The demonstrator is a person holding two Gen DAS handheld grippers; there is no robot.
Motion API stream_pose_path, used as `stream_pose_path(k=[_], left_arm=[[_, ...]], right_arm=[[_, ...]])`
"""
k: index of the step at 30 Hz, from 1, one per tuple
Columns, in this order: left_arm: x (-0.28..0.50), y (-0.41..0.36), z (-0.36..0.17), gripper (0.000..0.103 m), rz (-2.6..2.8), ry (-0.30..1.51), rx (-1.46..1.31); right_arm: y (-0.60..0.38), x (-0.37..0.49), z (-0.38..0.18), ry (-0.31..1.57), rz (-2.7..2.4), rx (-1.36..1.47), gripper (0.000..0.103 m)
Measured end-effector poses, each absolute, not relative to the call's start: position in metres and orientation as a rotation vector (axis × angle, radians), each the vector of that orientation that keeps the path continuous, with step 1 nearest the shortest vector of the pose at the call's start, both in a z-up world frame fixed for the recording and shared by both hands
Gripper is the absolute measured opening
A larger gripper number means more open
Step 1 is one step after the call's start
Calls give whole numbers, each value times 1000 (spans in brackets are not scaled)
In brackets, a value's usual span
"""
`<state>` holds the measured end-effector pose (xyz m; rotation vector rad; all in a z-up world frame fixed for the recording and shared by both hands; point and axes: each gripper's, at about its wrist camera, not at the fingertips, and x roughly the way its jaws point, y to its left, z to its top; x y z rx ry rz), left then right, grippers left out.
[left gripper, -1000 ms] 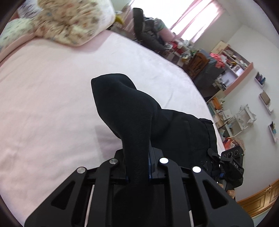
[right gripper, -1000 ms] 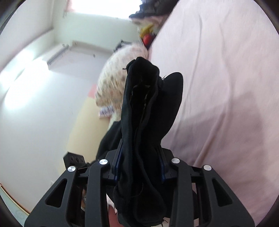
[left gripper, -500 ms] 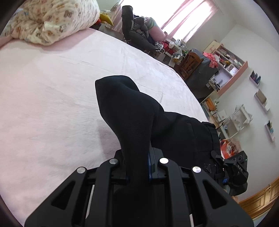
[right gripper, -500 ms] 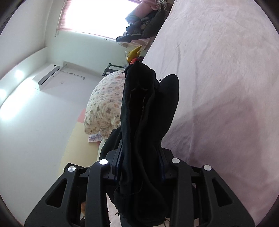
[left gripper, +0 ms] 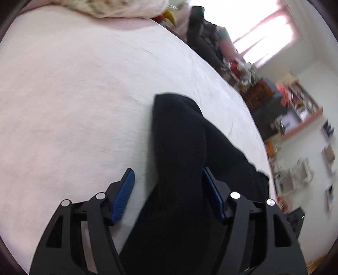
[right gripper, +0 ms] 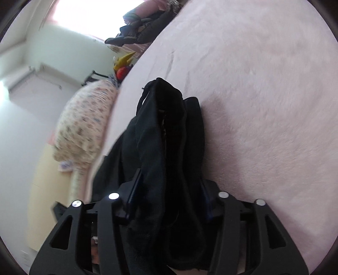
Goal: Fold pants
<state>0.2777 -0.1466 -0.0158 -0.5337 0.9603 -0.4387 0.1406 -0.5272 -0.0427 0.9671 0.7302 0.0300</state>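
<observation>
The left claw (left gripper: 168, 190) hangs over a pink bed (left gripper: 74, 101), its jaws opening: the blue left pad stands clear of the cloth while the right one is at the cloth's edge, and a fold of the black pants (left gripper: 181, 148) runs up between them and spreads off to the right onto the bed. Ahead of that claw, at the bed's far edge, lies a floral quilt (left gripper: 118, 8); ahead and to the right a dark chair heaped with clothes (left gripper: 205, 40) stands before a bright window, with cluttered pink shelves (left gripper: 300, 110) further right, all blurred. The right claw (right gripper: 169, 190) is opening too, a thick bunch of the same pants (right gripper: 166, 135) between its jaws and filling the gap. Left of it lies the quilt (right gripper: 84, 124), and ahead a yellow and red toy (right gripper: 122, 65).
</observation>
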Motion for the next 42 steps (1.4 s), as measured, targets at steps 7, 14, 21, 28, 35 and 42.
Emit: stream_pose_path(k=[7, 14, 21, 28, 35, 42], left_arm=[[244, -121, 51, 85, -355, 729, -377], [201, -196, 69, 92, -548, 689, -167], [185, -224, 22, 97, -479, 763, 19], [196, -225, -12, 101, -460, 830, 24], [177, -215, 4, 101, -424, 760, -5], [111, -175, 47, 101, -364, 576, 68]], right_arm=[[-537, 97, -8, 594, -130, 915, 62], [-473, 93, 47, 479, -18, 522, 60], [-428, 115, 21, 672, -43, 248, 60], [-422, 114, -4, 740, -97, 139, 60], [-429, 96, 11, 652, -104, 186, 61], [-449, 28, 74, 410, -261, 290, 89]])
